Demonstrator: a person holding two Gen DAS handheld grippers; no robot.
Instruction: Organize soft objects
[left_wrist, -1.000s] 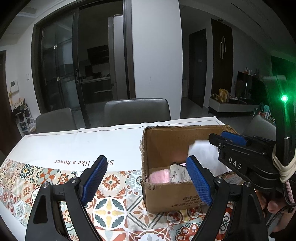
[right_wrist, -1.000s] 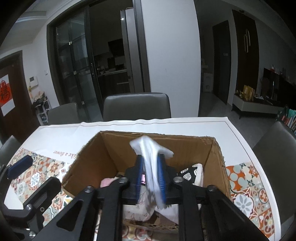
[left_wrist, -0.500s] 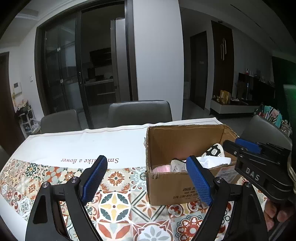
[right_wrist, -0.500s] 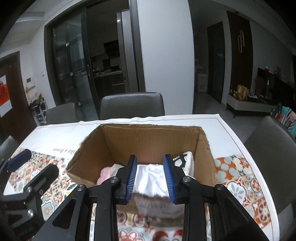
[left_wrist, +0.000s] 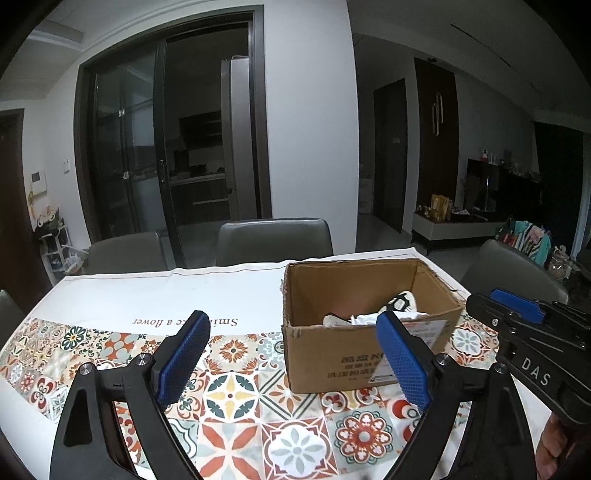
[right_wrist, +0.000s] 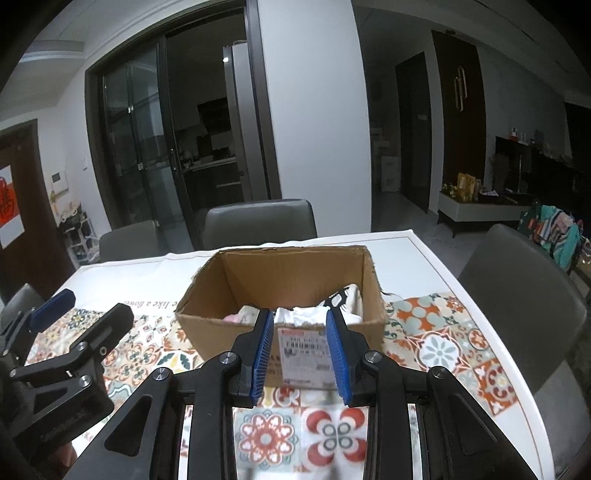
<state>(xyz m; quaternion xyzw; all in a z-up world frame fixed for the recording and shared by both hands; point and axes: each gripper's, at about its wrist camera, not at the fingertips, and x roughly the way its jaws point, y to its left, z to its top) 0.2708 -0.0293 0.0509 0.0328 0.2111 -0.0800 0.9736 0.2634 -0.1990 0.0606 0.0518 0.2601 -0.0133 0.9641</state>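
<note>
Cardboard is what I am facing: an open cardboard box (right_wrist: 284, 295) sitting toward the far right part of the bench (left_wrist: 236, 295), on its patterned tile cloth, a printed label (right_wrist: 304, 347) stuck on the near wall. The soft objects (right_wrist: 314, 314) are lying inside it, piled against the right-hand and near walls: a white crumpled cloth (right_wrist: 306, 314) on top, a black-and-white patterned piece (left_wrist: 402, 304) behind it, something pale pink (right_wrist: 232, 316) to its left.

I am holding my right tongs (right_wrist: 300, 354) just in front of the box's near wall, released and gripping nothing, blue pads either side of the label in that view. My left tongs (left_wrist: 291, 363) are spread wide and empty too, hovering over the tiles toward the near left side of the box.

I am judging these things light and limp; they would be sagging and trailing wherever I lift them, and not fragile at all. If one needs moving, I am thinking of pinching a bunched fold near its middle, not a loose corner, so the fabric is not slipping between the pads. The rest of the cloth shows no further soft things in either view
</note>
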